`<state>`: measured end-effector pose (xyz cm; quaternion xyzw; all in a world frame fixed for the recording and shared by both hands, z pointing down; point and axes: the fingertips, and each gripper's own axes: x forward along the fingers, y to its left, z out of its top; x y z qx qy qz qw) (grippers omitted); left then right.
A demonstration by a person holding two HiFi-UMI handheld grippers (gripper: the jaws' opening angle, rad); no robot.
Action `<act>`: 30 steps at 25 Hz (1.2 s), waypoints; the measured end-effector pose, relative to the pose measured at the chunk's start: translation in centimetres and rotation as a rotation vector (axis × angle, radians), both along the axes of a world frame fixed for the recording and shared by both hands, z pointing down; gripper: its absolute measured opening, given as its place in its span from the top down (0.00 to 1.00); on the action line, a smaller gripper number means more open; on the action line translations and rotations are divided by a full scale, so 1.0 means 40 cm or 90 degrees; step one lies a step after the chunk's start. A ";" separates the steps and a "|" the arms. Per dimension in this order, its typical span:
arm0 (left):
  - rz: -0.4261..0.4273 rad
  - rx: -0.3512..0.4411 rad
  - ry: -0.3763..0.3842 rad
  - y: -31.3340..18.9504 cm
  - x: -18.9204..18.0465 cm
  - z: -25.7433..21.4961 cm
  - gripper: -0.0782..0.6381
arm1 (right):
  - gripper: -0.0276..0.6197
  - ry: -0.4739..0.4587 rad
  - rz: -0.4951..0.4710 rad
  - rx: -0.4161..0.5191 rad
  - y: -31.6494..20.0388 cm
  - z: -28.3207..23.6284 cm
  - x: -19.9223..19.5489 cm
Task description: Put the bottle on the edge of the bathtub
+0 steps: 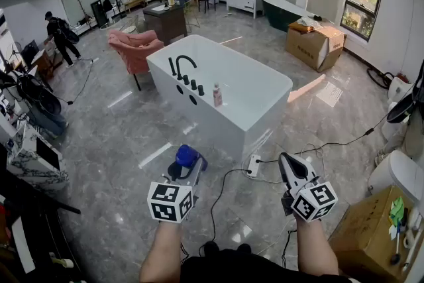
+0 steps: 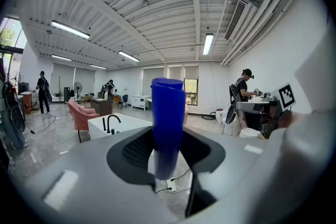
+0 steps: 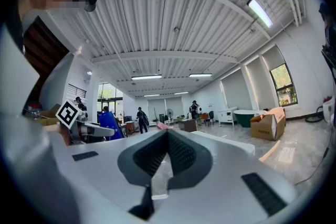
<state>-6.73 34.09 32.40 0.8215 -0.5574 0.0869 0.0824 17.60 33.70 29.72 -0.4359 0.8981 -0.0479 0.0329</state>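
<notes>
Blue bottle (image 1: pixel 187 156), upright, clamped in left gripper (image 1: pixel 187 168) at near left; white bathtub (image 1: pixel 222 132) well apart, farther ahead and slightly right, long axis far-left to near-right, left gripper nearer its rim; right gripper (image 1: pixel 291 169) pinched together, empty.

L gripper (image 1: pixel 186 168): jaws clamped on blue bottle (image 1: pixel 187 156), bottle upright, held short of bathtub (image 1: pixel 225 126) near wall. R gripper (image 1: pixel 292 170): jaws together, nothing between, level, also short of bathtub. Both forearms extended fwd, side by side.
</notes>
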 end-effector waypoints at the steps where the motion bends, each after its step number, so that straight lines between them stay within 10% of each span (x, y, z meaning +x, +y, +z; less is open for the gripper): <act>1: 0.001 0.001 -0.001 0.001 0.007 0.001 0.67 | 0.94 -0.001 0.001 0.000 0.002 0.002 0.008; 24: -0.006 -0.002 -0.002 0.066 0.116 0.021 0.67 | 0.94 -0.041 -0.050 -0.045 0.064 0.061 0.094; 30: 0.010 0.004 0.009 -0.019 0.109 0.026 0.67 | 0.94 -0.041 0.021 -0.075 -0.018 0.091 0.128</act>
